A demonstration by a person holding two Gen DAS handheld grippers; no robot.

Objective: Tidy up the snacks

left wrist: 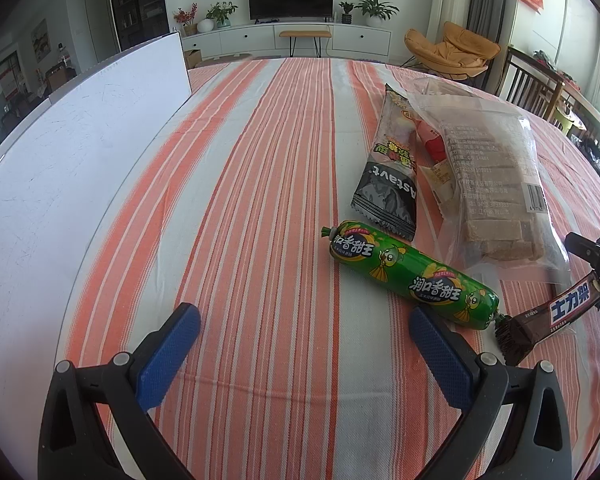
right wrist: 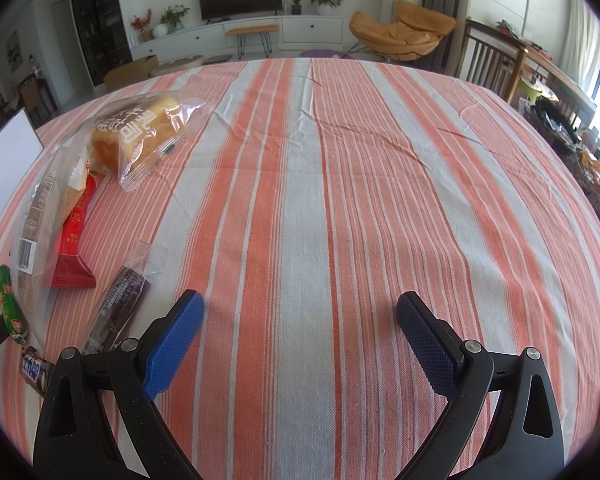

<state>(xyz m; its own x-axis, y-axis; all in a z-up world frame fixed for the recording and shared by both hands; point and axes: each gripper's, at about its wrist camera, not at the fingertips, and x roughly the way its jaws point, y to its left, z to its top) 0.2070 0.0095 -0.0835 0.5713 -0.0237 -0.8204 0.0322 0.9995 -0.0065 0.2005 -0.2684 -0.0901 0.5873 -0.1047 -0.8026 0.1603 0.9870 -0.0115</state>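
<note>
Both my left gripper (left wrist: pixel 304 334) and right gripper (right wrist: pixel 300 320) hover spread and empty; snacks (left wrist: pixel 412 268) lie unsorted between them.

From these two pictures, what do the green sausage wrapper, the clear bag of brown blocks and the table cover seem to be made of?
Green sausage: tight glossy plastic film, it seems; it shines and is crimped at both ends.
Clear bag of brown blocks: thin transparent plastic; the blocks show through and the film wrinkles and glints.
Table cover: woven cloth, probably cotton, matte; the weave and soft creases are visible.
</note>
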